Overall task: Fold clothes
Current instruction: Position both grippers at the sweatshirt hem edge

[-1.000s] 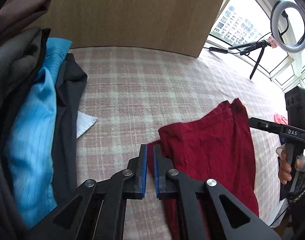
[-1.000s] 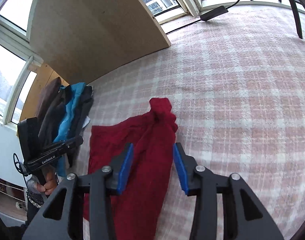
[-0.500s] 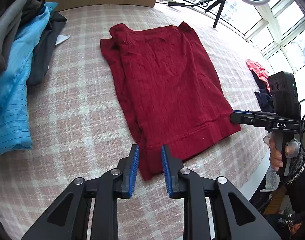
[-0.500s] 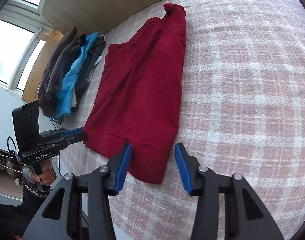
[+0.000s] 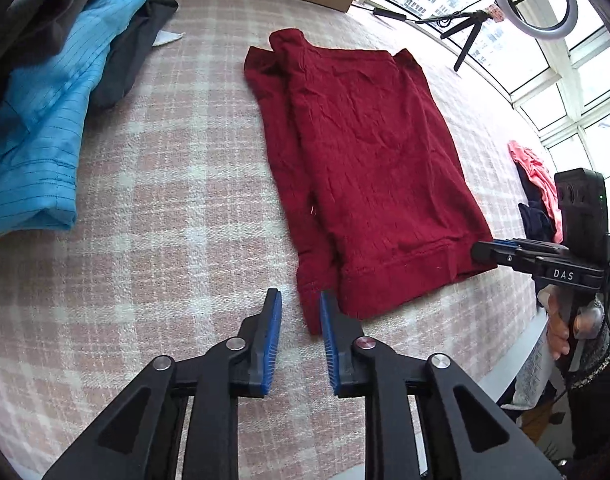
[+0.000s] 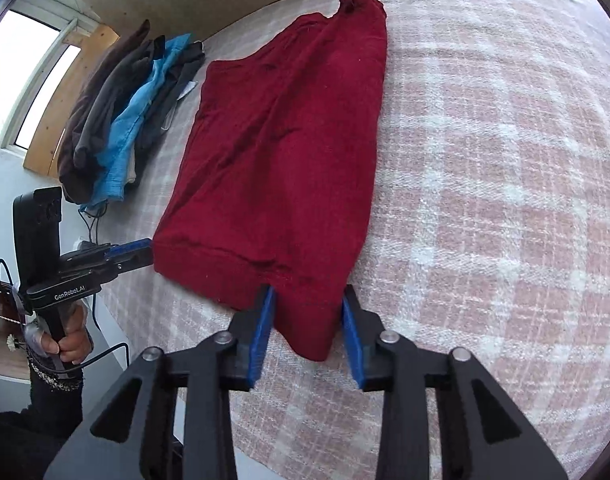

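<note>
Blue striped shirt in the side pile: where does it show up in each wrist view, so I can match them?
Left wrist: the blue striped shirt fills the upper left, left of the red sweater.
Right wrist: the blue striped shirt is small, at upper left in the clothes pile, beyond the sweater's left edge.
Shared landmark: the red sweater, flat on the pink plaid blanket.

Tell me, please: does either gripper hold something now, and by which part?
Nothing is held. Both the left gripper and right gripper are open, each straddling a hem corner of the dark red knitted sweater.
</note>
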The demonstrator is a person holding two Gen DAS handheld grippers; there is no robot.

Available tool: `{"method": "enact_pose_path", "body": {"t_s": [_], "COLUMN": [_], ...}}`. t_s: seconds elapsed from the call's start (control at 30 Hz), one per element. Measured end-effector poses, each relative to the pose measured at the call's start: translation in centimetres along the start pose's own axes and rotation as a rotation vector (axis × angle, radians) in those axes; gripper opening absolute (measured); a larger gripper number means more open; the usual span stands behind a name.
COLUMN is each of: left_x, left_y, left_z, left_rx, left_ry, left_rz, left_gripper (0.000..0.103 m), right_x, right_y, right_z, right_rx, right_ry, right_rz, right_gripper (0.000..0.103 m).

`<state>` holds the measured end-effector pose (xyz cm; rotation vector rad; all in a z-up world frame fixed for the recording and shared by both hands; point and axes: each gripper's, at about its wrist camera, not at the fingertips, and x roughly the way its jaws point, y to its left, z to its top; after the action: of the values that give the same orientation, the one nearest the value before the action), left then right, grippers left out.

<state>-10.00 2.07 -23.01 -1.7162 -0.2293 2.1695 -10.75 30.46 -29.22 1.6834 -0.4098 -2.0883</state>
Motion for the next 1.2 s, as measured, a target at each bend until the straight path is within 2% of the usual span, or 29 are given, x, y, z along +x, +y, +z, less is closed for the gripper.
{"method": "enact_pose_path", "body": {"t_s": [0.17, 0.27, 0.37, 0.5, 0.7, 0.87, 0.97, 1.03, 1.1, 1.2], "left_x": [1.1, 0.5, -1.0, -0.8, -2.8, -1.3, -0.3, 0.4, 1.1, 1.3], "left_y": [-1.3, -1.9, -2.4, -2.8, -2.6, -2.7, -2.8, -2.8, -2.9, -3.1], "left_z": [0.3, 0.1, -0.6, -0.4, -1.7, -1.0, -0.6, -0.3, 0.0, 0.0], "left_rx": [-0.01, -0.038, -0.059, -0.075, -0.14, -0.127, -0.119, -0.113, -0.107, -0.095], "left_ry": [0.009, 0.017, -0.018, -0.01, -0.056, -0.035, -0.022, -0.013, -0.004, -0.011], "left_rz": [0.036, 0.017, 0.017, 0.039, 0.028, 0.016, 0.009, 0.004, -0.001, 0.03], "left_gripper": [0.032, 0.032, 0.036, 0.045, 0.046, 0.046, 0.041, 0.017, 0.01, 0.01], "right_x": [0.1, -0.2, -0.9, -0.4, -0.9, -0.4, -0.4, -0.4, -0.4, -0.6], "right_y": [0.4, -0.1, -0.8, -0.9, -1.1, -1.1, -0.7, -0.6, -0.5, -0.3], "right_z": [0.0, -0.1, -0.5, -0.6, -0.5, -0.3, -0.4, -0.4, -0.3, -0.3], "right_rx": [-0.052, -0.04, -0.024, -0.039, -0.044, -0.059, -0.08, -0.091, -0.089, -0.086], "right_ry": [-0.007, -0.001, -0.021, -0.016, -0.023, -0.017, -0.015, -0.013, -0.009, -0.012], "right_rz": [0.012, 0.045, 0.09, 0.093, 0.12, 0.098, 0.081, 0.073, 0.081, 0.088], "right_gripper": [0.043, 0.043, 0.043, 0.043, 0.043, 0.043, 0.043, 0.044, 0.047, 0.047]}}
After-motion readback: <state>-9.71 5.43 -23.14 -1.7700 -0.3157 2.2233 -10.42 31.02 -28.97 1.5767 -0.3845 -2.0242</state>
